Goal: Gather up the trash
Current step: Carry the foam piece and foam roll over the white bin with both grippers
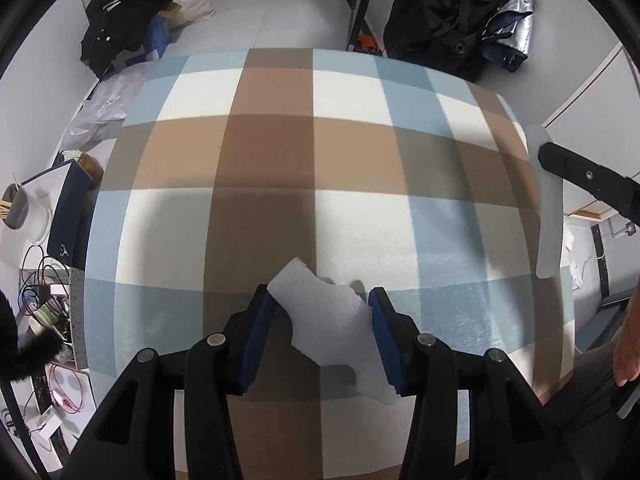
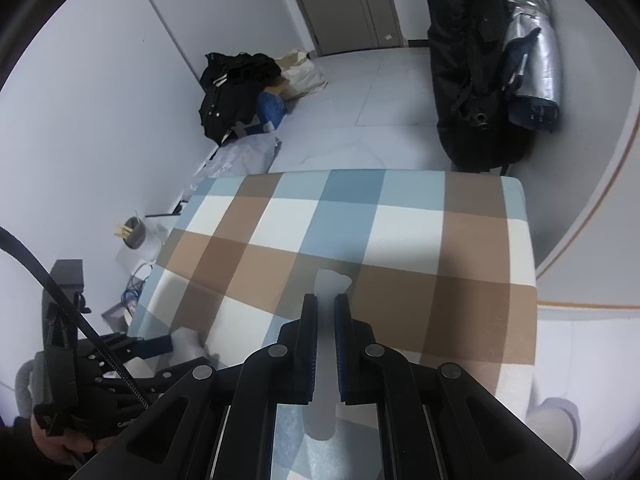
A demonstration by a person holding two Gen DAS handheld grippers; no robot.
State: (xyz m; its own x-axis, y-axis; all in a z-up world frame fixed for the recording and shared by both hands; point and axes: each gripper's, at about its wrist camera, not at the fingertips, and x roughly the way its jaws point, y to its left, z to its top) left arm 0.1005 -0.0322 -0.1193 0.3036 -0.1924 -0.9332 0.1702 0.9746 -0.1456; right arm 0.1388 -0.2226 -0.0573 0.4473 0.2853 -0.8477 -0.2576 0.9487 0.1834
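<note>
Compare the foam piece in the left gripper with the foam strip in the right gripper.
The foam piece is broad with a ragged, torn outline; the foam strip is long and narrow. The piece spans the left gripper, whose fingers stand wide; the strip is pinched between the nearly shut fingers of the right gripper. Both are white foam, held over the checked cloth.

A ragged piece of white foam (image 1: 332,320), flat and irregular with torn, notched edges, lies tilted between the blue pads of the left gripper (image 1: 322,304), above the checked blue, brown and white cloth (image 1: 280,152). A second piece, a long thin strip of white foam (image 2: 327,344), stands edge-on, pinched in the right gripper (image 2: 327,300), its wider end poking out past the fingertips.
</note>
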